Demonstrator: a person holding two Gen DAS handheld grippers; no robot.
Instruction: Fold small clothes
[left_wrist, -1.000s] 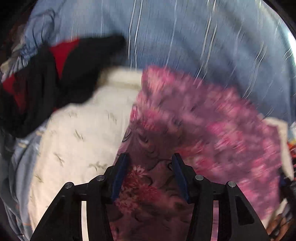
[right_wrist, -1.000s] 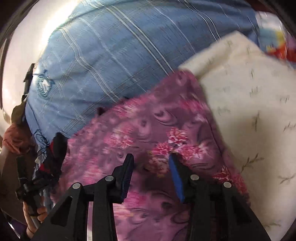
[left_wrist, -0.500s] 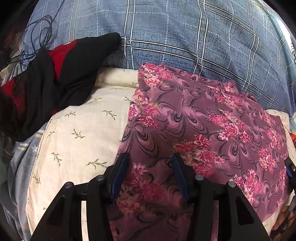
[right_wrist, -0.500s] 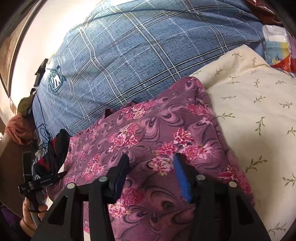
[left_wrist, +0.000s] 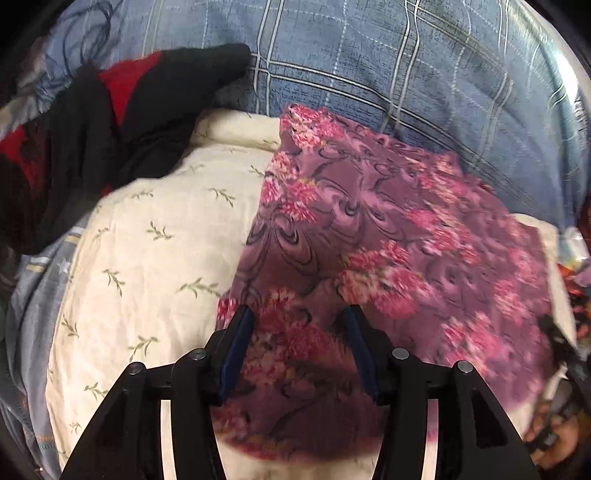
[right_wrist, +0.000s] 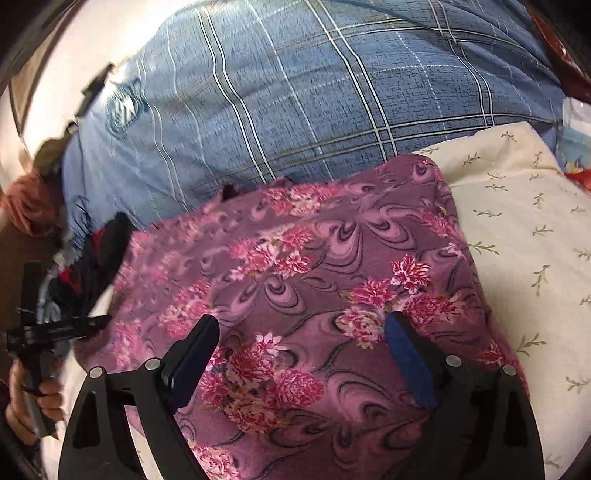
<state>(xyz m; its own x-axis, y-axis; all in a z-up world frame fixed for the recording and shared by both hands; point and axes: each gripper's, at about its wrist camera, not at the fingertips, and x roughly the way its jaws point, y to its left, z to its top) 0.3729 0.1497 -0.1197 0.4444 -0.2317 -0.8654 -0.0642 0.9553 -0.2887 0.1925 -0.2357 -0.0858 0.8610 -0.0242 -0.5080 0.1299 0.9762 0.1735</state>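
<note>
A purple cloth with pink flowers (left_wrist: 388, 236) lies spread flat on a cream leaf-print cushion (left_wrist: 147, 251). It also fills the middle of the right wrist view (right_wrist: 314, 266). My left gripper (left_wrist: 300, 319) hovers over the cloth's near edge, jaws apart and holding nothing. My right gripper (right_wrist: 301, 325) hovers over the cloth's other side, jaws wide open and empty. The left gripper shows small at the left edge of the right wrist view (right_wrist: 48, 328), held in a hand.
A blue plaid bedcover (right_wrist: 314, 85) lies behind the cushion (right_wrist: 524, 229). A black and red garment (left_wrist: 110, 122) is heaped at the cushion's far left corner. Colourful items (right_wrist: 576, 162) sit at the right edge.
My right gripper's jaws have opened much wider. The left gripper has shifted slightly over the cloth's edge. The cloth stays flat.
</note>
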